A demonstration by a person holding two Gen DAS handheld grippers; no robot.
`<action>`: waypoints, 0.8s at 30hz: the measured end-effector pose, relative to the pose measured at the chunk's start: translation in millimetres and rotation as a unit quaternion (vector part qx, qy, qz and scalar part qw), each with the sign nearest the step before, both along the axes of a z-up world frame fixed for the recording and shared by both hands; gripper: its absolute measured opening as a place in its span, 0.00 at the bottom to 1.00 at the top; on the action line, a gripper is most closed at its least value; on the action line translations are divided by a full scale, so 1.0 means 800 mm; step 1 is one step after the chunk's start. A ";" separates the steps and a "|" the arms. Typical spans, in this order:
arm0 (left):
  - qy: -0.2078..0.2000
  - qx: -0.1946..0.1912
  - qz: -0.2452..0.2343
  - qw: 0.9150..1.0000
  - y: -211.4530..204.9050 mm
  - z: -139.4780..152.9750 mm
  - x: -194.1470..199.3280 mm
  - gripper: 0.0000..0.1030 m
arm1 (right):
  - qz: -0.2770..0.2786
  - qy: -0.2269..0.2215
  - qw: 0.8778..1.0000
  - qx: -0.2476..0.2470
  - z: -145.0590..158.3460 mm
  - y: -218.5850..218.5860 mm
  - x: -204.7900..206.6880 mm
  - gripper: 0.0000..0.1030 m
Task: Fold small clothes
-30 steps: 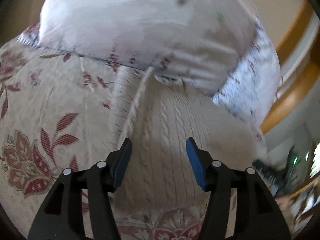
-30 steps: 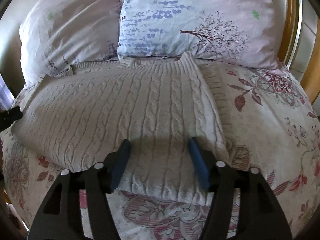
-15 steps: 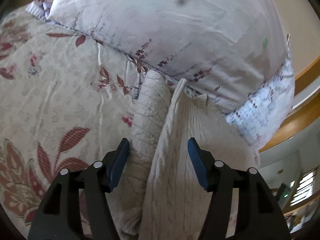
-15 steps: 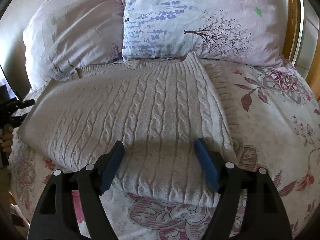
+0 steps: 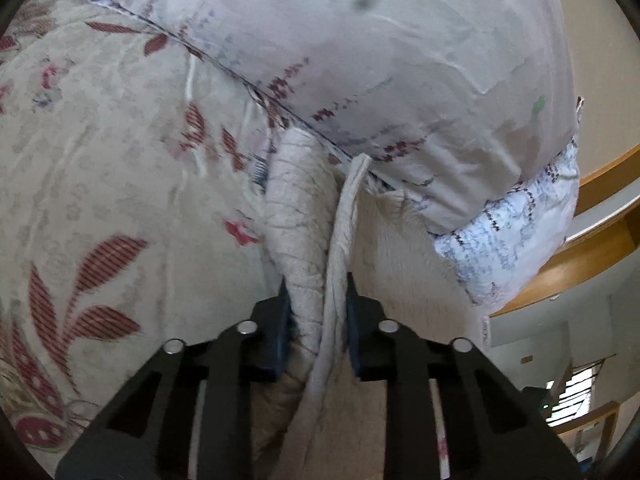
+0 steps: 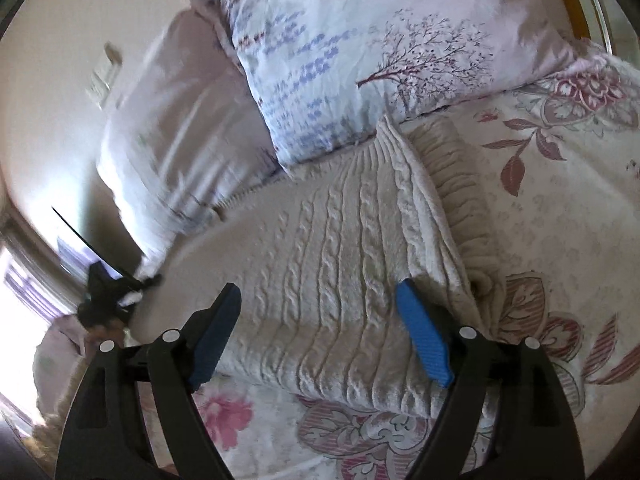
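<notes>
Your left gripper (image 5: 316, 304) was clamped on the bunched edge of the sweater (image 6: 340, 264). Your right gripper (image 6: 316, 320) was spread wide, hovering over the near hem. The sweater lay flat on the floral bedspread (image 6: 560, 216), collar against the 2 pillows (image 6: 360, 48) behind.

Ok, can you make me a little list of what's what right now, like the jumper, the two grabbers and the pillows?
jumper: cream cable-knit, lying on the flowery bedspread
left gripper: shut on a bunched edge of the jumper
right gripper: open, fingers either side of the jumper's near part, not pinching it
pillows: a pale one and a tree-print one, at the jumper's far end
fold: one side strip already turned over along the jumper's edge
</notes>
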State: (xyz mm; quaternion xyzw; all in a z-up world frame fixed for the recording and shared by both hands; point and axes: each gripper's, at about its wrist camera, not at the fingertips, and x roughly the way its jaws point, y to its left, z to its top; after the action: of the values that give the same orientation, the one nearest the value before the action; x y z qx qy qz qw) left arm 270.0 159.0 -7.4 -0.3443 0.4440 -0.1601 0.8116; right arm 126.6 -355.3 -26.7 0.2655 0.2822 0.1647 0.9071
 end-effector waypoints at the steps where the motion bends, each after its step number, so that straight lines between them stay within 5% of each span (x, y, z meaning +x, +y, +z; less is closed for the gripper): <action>1: -0.003 -0.004 0.002 1.000 -0.001 0.003 -0.001 0.19 | -0.002 0.000 1.000 -0.008 0.002 0.003 -0.001 0.79; 8: -0.046 -0.039 -0.010 0.998 -0.031 0.051 -0.005 0.17 | 0.009 -0.003 1.000 -0.023 0.022 0.016 -0.005 0.79; 17: -0.080 -0.088 -0.069 0.990 -0.132 0.101 -0.009 0.15 | 0.022 0.002 1.000 -0.008 0.036 0.018 -0.014 0.79; 24: -0.063 -0.094 -0.148 0.983 -0.252 0.075 -0.004 0.15 | 0.025 0.007 0.999 -0.020 0.047 0.026 -0.014 0.79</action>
State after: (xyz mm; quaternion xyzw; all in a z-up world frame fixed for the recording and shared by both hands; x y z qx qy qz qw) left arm 267.1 -42.4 52.9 -0.3388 0.4210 -0.3407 0.7694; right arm 115.0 -334.5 10.9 0.2415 0.2987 0.1797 0.9056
